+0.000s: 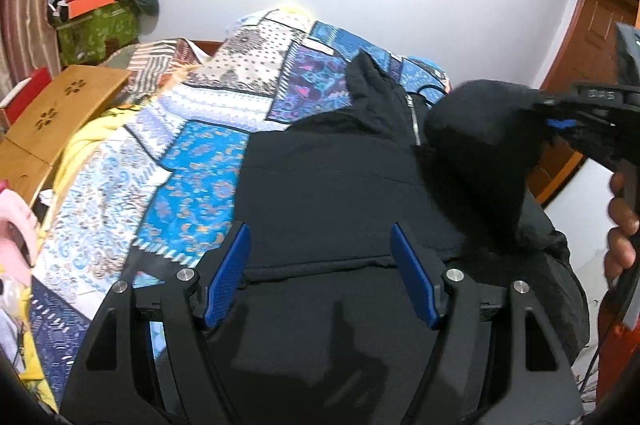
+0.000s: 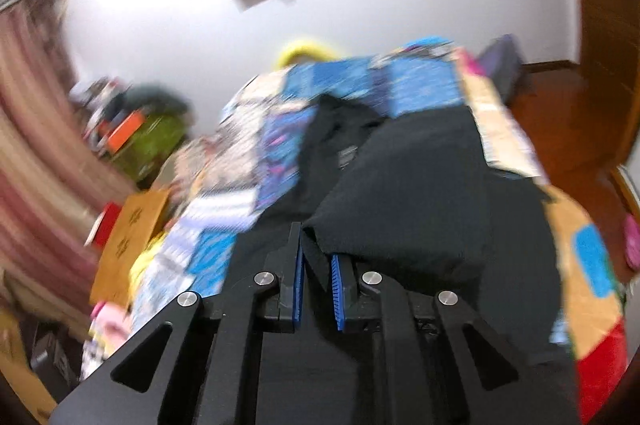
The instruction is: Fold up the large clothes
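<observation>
A large black padded jacket (image 1: 332, 185) lies spread on the bed, its zip (image 1: 414, 121) showing near the collar. My left gripper (image 1: 320, 273) is open and empty, hovering just above the jacket's lower body. My right gripper (image 2: 316, 281) is shut on a fold of the jacket's sleeve (image 2: 404, 201) and holds it lifted above the jacket's body. It also shows in the left wrist view (image 1: 560, 117) at the right edge, with the raised sleeve (image 1: 480, 145) hanging from it. The right wrist view is motion-blurred.
A blue patchwork quilt (image 1: 200, 153) covers the bed. A wooden lap table (image 1: 60, 109) and yellow cloth (image 1: 84, 145) lie at its left side. A green box with clutter (image 1: 96, 25) stands by the far wall. A wooden door (image 1: 592, 37) is at right.
</observation>
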`<state>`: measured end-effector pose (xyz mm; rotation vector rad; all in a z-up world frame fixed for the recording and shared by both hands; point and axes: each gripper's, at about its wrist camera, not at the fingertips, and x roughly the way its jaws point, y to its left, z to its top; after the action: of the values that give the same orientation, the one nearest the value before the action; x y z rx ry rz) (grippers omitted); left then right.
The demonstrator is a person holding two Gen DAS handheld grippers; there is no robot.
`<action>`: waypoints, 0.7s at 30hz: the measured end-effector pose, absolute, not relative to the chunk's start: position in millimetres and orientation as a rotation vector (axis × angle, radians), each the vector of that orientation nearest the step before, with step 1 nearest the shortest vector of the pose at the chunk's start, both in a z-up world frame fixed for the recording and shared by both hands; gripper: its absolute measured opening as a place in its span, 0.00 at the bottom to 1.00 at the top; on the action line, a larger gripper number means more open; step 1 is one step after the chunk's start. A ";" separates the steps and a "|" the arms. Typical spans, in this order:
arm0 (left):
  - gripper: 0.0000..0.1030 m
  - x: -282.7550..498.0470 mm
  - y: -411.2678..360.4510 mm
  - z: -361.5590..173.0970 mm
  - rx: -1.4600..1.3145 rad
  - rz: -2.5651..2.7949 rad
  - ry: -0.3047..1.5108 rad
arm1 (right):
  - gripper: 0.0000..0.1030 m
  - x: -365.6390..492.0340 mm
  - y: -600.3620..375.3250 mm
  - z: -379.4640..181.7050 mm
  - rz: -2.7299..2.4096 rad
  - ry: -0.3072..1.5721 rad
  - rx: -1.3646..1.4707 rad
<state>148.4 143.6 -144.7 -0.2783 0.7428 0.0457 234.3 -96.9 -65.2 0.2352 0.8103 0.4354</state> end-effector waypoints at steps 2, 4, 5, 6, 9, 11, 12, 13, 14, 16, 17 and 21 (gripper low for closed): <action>0.72 143.2 149.5 -143.6 -0.274 0.064 0.741 | 0.10 234.7 -68.3 -76.9 0.495 0.854 0.183; 0.74 137.8 155.4 -144.4 -0.271 0.084 0.740 | 0.14 233.6 -41.3 -93.6 0.539 0.910 0.111; 0.75 135.0 158.7 -145.6 -0.273 0.096 0.744 | 0.14 231.8 -30.0 -103.5 0.555 0.940 0.080; 0.75 133.3 160.9 -146.9 -0.275 0.103 0.748 | 0.15 231.2 -16.9 -118.6 0.571 0.983 0.046; 0.75 129.2 167.3 -153.3 -0.287 0.121 0.767 | 0.20 233.0 5.0 -158.1 0.619 1.131 0.015; 0.75 127.0 170.5 -158.0 -0.293 0.131 0.786 | 0.25 233.6 11.0 -185.8 0.612 1.235 0.020; 0.75 126.4 170.9 -159.8 -0.293 0.134 0.791 | 0.27 234.2 12.8 -201.9 0.603 1.292 0.012; 0.75 125.5 171.9 -162.0 -0.292 0.139 0.798 | 0.31 232.3 14.7 -207.4 0.602 1.319 0.005; 0.75 125.7 172.3 -163.2 -0.291 0.141 0.802 | 0.31 231.4 13.8 -212.9 0.605 1.334 0.002; 0.75 127.9 173.1 -166.4 -0.295 0.145 0.814 | 0.38 227.8 12.4 -208.9 0.626 1.326 -0.011; 0.75 129.1 172.9 -167.3 -0.300 0.145 0.818 | 0.42 226.8 10.6 -205.0 0.645 1.334 -0.016; 0.75 139.0 169.3 -171.7 -0.330 0.120 0.834 | 0.48 217.8 -4.4 -176.4 0.708 1.290 -0.029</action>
<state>139.0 169.3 -171.7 -0.3303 0.8343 0.1195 217.8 -4.4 -176.4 -0.0286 1.2904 0.7078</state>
